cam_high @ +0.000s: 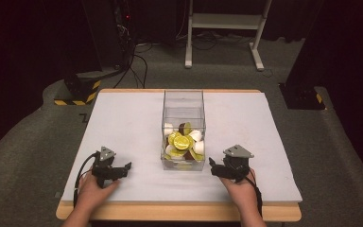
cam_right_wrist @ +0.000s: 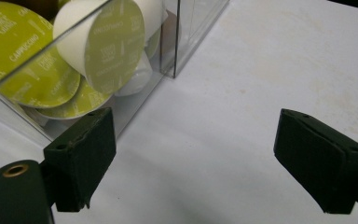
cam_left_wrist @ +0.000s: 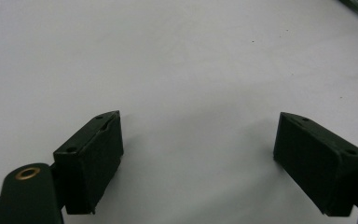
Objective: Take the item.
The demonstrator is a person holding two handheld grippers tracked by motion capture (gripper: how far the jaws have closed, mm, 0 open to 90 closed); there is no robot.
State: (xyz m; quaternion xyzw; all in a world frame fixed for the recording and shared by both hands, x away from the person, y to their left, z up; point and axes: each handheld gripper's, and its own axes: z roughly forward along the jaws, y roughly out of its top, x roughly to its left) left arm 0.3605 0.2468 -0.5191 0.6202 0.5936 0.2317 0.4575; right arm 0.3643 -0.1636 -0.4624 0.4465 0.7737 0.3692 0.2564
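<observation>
The left gripper (cam_high: 123, 169) is resting on the white table mat (cam_high: 123, 123), its jaws standing wide apart with nothing between them; in its own view the bare mat is lying ahead. To its right, well apart from it, the clear box (cam_high: 183, 130) is holding green-lidded and white coffee capsules (cam_high: 181, 142). Just right of the box, the right gripper (cam_high: 213, 166) is sitting with jaws spread and empty, the box wall lying just beyond its left jaw.

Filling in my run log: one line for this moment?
left gripper: open, empty | right gripper: open, empty | clear box: between them, holding capsules
</observation>
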